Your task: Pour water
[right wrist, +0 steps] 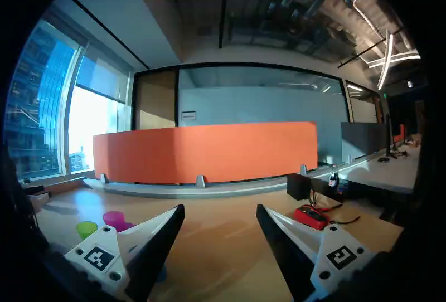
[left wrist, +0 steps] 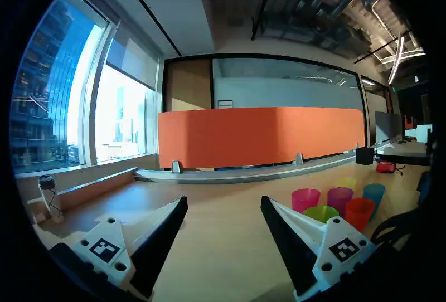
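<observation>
Your left gripper (left wrist: 223, 201) is released over the desk (left wrist: 223, 246); the cups (left wrist: 340, 197) cluster by its right finger, the green one half hidden. Your right gripper (right wrist: 220, 207) gapes too, its left finger cutting off two cups

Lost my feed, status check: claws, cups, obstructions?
Left claw open, empty. Right claw open, empty. Cups clustered upright on desk, untouched. Red device with cable ahead of right claw.
</observation>
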Tool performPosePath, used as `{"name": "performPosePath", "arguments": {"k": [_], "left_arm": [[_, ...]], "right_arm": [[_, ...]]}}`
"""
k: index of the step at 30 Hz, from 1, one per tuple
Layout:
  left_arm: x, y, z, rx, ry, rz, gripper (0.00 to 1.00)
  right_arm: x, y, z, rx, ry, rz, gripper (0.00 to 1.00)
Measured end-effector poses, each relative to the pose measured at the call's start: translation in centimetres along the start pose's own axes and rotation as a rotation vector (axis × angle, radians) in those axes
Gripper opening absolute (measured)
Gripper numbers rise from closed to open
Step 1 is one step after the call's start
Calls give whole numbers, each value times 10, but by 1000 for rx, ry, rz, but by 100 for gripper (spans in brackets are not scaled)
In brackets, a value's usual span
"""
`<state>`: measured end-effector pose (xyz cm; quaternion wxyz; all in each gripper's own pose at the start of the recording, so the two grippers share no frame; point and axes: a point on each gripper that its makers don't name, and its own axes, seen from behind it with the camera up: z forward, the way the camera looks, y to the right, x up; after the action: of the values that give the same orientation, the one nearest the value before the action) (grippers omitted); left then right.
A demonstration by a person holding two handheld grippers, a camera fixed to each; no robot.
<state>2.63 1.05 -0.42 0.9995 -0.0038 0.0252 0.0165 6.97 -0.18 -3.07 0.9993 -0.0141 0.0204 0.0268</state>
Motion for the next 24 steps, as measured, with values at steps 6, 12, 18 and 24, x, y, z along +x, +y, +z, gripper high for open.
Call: {"name": "performPosePath", "arguments": {"k": [6, 12, 18, 24], "left_arm": [[-6, -6, 0, 3, -1, -6, 97], [-10, -9, 1, 3, -6, -15, 98], [-17, -12, 3, 2, -20, -24, 97], [-23, -10, 4, -6, -35, -37, 97]], "right_arm": [[-1, 0, 0, -5, -3, 4, 99], [1, 0, 2, -7, -3, 5, 99], [2, -1, 3, -8, -1, 4, 99], [2, -2, 3, -10, 1, -3, 99]]}}
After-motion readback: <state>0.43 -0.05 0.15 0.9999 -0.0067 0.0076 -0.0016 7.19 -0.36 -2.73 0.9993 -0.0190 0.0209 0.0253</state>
